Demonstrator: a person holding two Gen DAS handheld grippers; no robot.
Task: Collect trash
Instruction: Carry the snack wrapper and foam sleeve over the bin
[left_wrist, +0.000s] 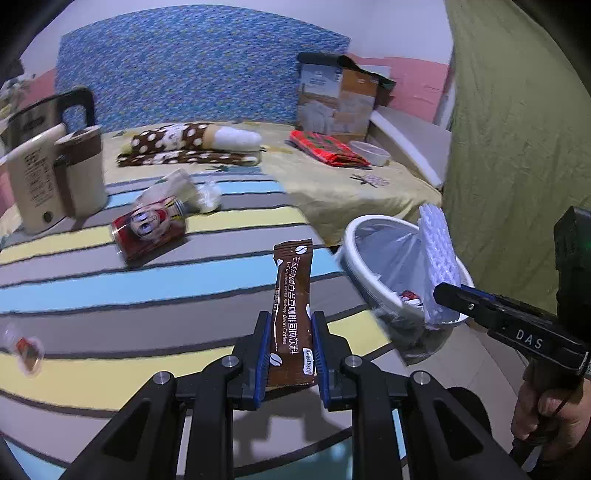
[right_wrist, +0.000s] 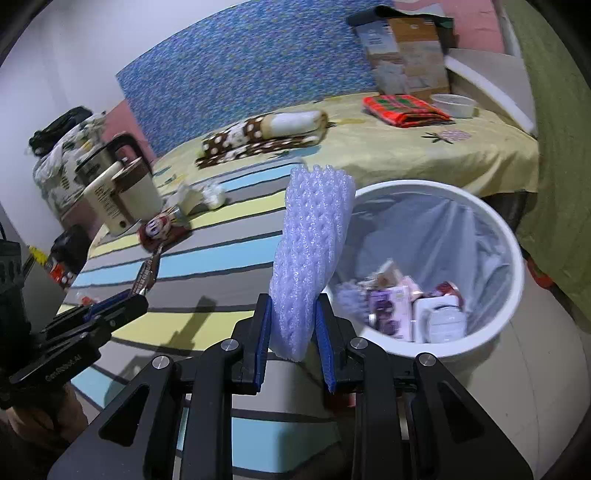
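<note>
My left gripper (left_wrist: 290, 325) is shut on a brown coffee sachet (left_wrist: 291, 295), held upright above the striped table. My right gripper (right_wrist: 293, 314) is shut on a white foam net sleeve (right_wrist: 310, 251), held at the left rim of the white trash bin (right_wrist: 491, 332); the bin holds several pieces of trash. In the left wrist view the right gripper (left_wrist: 448, 291) holds the foam sleeve (left_wrist: 439, 254) over the bin (left_wrist: 354, 258). A red can (left_wrist: 149, 230), a crumpled plastic cup (left_wrist: 173, 188) and a small wrapper (left_wrist: 27, 352) lie on the table.
A cream kettle (left_wrist: 48, 181) stands at the table's left. Behind are a spotted cloth roll (left_wrist: 192, 142), a red folded cloth (left_wrist: 328, 147), a small white bowl (left_wrist: 371, 151) and a cardboard box (left_wrist: 336, 99). A green curtain (left_wrist: 517, 129) hangs at right.
</note>
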